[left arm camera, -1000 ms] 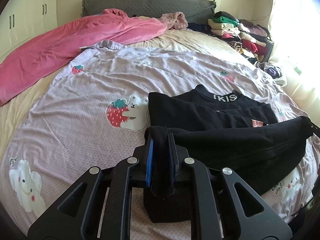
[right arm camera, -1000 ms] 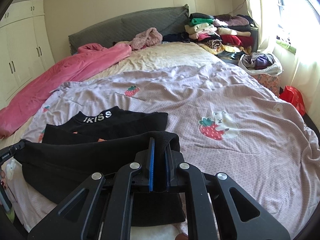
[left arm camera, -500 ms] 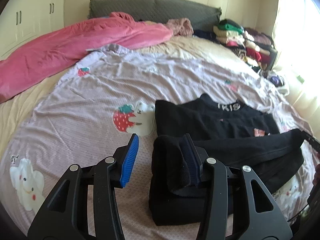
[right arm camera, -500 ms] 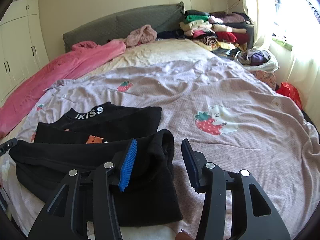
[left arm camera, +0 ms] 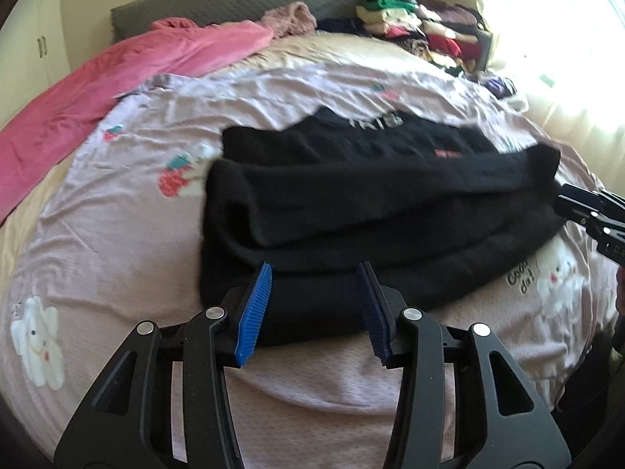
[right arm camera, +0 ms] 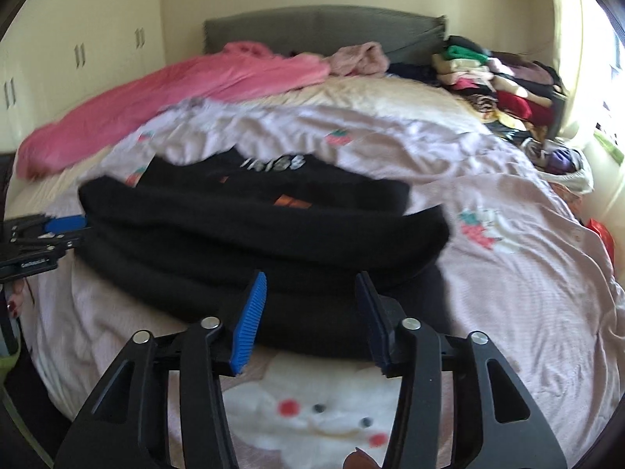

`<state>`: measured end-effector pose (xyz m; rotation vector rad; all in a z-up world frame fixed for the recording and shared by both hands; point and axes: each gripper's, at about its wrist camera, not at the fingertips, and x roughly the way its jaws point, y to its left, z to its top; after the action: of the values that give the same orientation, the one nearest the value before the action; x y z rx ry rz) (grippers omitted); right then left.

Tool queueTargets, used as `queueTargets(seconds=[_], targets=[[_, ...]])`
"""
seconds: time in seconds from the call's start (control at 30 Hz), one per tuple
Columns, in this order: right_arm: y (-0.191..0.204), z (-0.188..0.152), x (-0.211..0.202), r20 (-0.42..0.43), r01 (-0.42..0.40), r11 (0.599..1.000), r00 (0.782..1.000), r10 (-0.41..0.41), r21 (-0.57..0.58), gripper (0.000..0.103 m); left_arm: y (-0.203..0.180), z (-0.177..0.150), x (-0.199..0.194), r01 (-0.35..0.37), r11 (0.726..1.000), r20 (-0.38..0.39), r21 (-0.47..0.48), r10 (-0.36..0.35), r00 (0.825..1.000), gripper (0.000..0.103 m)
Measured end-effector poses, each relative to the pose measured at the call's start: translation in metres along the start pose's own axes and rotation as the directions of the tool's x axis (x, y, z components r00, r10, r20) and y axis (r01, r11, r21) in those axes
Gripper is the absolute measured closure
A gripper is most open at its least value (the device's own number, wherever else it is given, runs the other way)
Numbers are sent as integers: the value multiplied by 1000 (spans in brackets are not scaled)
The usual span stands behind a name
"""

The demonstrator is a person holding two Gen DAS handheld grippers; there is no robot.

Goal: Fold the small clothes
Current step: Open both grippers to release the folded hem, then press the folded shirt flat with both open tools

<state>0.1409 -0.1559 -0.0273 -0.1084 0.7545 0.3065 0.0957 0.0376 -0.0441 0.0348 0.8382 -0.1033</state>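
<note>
A black garment (left arm camera: 371,203) with white lettering at its collar lies folded over on itself on the lilac strawberry-print sheet (left arm camera: 117,203). My left gripper (left arm camera: 314,273) stands open just short of the garment's near edge, nothing pressed between its blue pads. In the right wrist view the same black garment (right arm camera: 265,234) lies ahead of my right gripper (right arm camera: 310,277), whose jaws are closing with no cloth pinched between them. Each gripper shows at the other view's edge: the right gripper (left arm camera: 590,211) at the fold's right end, the left gripper (right arm camera: 43,234) at its left end.
A pink blanket (left arm camera: 136,74) lies across the back left of the bed under a grey headboard (right arm camera: 324,31). Stacked folded clothes (right arm camera: 500,82) stand at the back right, and a basket of laundry (right arm camera: 562,164) sits beside the bed by the bright window.
Both grippers let go of the black garment's folded edge, opened and drew back toward the near side. The fold now rests on the garment's lower half.
</note>
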Motion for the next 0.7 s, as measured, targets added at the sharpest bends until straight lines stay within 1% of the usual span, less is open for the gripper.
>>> queueTargets(seconds=[0.1,0.2,0.37,0.5,0.7], targets=[[12,-6,12,-47,-12,1000,999,11,-28,59,-12,-4,10,0,999,-26,43,1,1000,66],[17,-8,27,-93,-6,1000,996,3,-29,59,-19,-5,19,-23,997,-35,74,26,999,66],[16,-8,51,-130,12,1000,991,-16,-26,59,-22,-1,35,-52,993,-41,110,57,998,66],[16,0,61,-106,15,999,994,-18,-28,59,-20,7,38,-54,992,-25,115,58,998,66],[12,22,71,-75,23,999,997,-25,-28,59,-15,25,35,-53,994,19,90,52,998,66]])
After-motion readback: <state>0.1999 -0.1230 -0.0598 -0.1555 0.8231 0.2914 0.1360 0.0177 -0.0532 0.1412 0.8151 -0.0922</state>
